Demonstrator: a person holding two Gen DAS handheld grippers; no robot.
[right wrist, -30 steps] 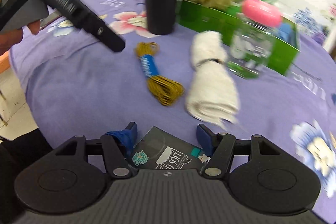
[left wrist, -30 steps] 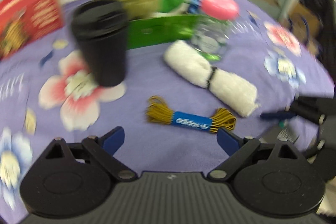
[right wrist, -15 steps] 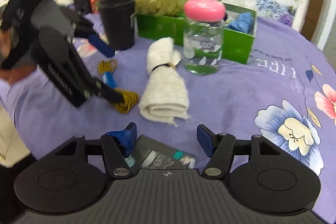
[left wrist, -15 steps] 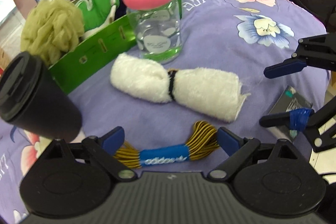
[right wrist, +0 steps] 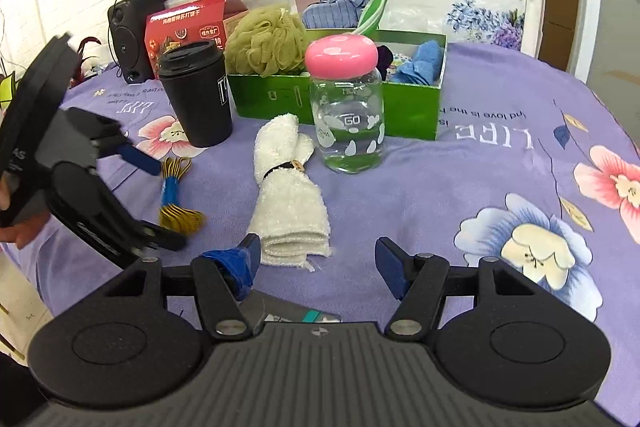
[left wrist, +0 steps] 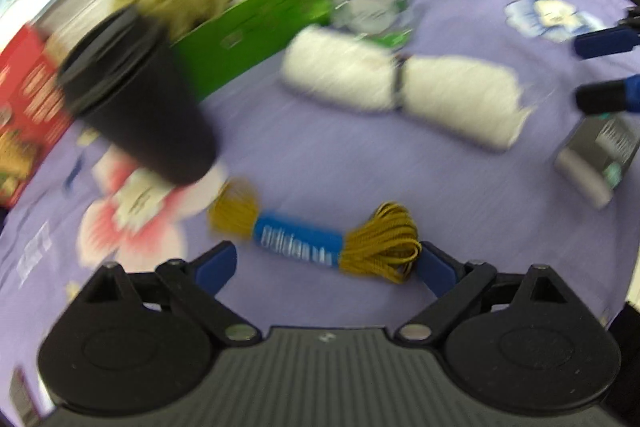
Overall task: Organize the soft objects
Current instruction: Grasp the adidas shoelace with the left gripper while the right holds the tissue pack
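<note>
My left gripper (left wrist: 326, 265) hangs with its fingers apart and empty; the bundled yellow shoelaces (left wrist: 316, 241) lie on the purple tablecloth (left wrist: 400, 167) just ahead, long axis running across the gap, one end by the right-side finger. My right gripper (right wrist: 318, 261), fingers apart, faces the rolled white towel (right wrist: 286, 195), lengthwise away from it. Beyond stands the green box (right wrist: 416, 107) holding soft items. I judge the left is nearer the laces.

Grey packet (right wrist: 288, 313) half-hidden under right gripper (right wrist: 318, 261)
</note>
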